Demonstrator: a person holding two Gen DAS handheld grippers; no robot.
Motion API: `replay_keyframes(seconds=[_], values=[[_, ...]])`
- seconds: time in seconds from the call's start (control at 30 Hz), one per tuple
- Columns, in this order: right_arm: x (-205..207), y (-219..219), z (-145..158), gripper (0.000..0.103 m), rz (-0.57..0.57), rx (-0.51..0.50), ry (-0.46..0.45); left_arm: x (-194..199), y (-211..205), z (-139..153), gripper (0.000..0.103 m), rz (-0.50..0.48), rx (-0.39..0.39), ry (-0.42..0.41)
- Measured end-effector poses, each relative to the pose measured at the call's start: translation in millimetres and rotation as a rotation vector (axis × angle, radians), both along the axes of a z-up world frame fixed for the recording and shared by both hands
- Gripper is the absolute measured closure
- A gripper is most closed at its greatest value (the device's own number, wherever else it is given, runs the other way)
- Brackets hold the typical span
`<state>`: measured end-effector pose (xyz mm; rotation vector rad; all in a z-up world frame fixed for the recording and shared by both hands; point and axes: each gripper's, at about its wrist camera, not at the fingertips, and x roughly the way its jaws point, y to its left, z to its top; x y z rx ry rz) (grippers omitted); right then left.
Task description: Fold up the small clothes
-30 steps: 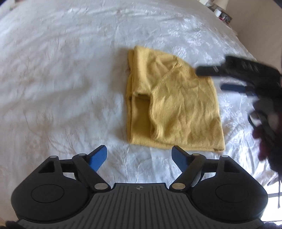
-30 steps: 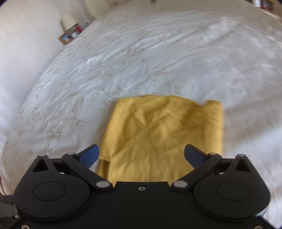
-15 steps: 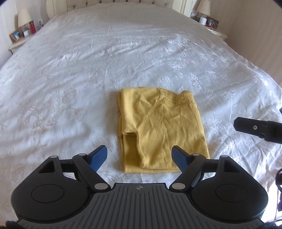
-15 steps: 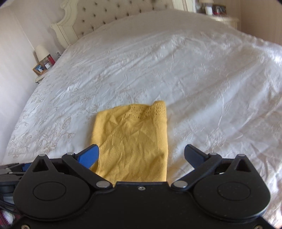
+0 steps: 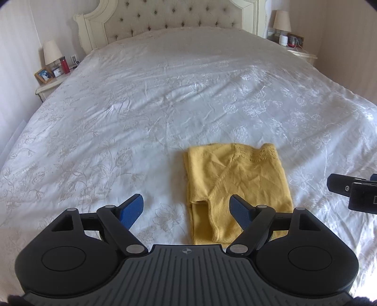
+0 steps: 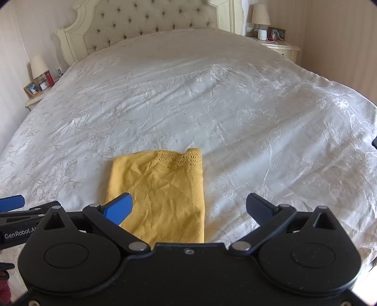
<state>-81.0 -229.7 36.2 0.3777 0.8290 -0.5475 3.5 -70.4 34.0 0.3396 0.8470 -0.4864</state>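
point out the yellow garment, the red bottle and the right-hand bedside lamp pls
yellow garment (image 5: 238, 186): left wrist view, middle of the folded top layer.
red bottle (image 5: 64, 65): left wrist view, its body, on the nightstand.
right-hand bedside lamp (image 6: 260, 14): right wrist view, its shade.

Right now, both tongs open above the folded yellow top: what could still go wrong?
1. The yellow top has a sleeve flap loose at its near-left edge; a regrasp there may catch one layer only and undo the fold.
2. It lies on the crinkled white bedspread; low tongs could pinch that too.
3. The left tongs and right tongs are side by side and could bump.
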Motion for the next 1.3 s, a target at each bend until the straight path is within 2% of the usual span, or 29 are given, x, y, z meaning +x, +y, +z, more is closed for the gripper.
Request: replay_keyframes(seconds=[0.17, 0.27, 0.43, 0.77, 0.97, 1.3], values=[[-0.5, 12.1, 10.3, 0.001, 0.001, -0.129, 0.021, -2.7, 1.1, 2.3, 0.023, -0.013, -0.010, -0.007], [2.4, 16.4, 13.1, 0.001, 0.035, -0.161, 0.035, -4.4, 0.2, 2.7, 0.023, -0.019, 0.000, -0.025], [6.1, 13.8, 8.0, 0.001, 0.064, -0.061, 0.042, 1.0, 0.7, -3.1, 0.023, -0.007, 0.009, 0.028], [6.2, 15.4, -17.7, 0.001, 0.060, 0.033, 0.128, 11.7, 9.6, -34.5, 0.024, 0.045, 0.081, 0.188], [-0.1, 8.4, -33.0, 0.001, 0.018, 0.118, 0.158, 10.2, 15.1, -48.5, 0.024, 0.057, 0.111, 0.230], [-4.8, -6.2, -46.5, 0.001, 0.013, 0.149, 0.189, 4.3, 12.0, -61.2, 0.024, 0.076, 0.143, 0.279]])
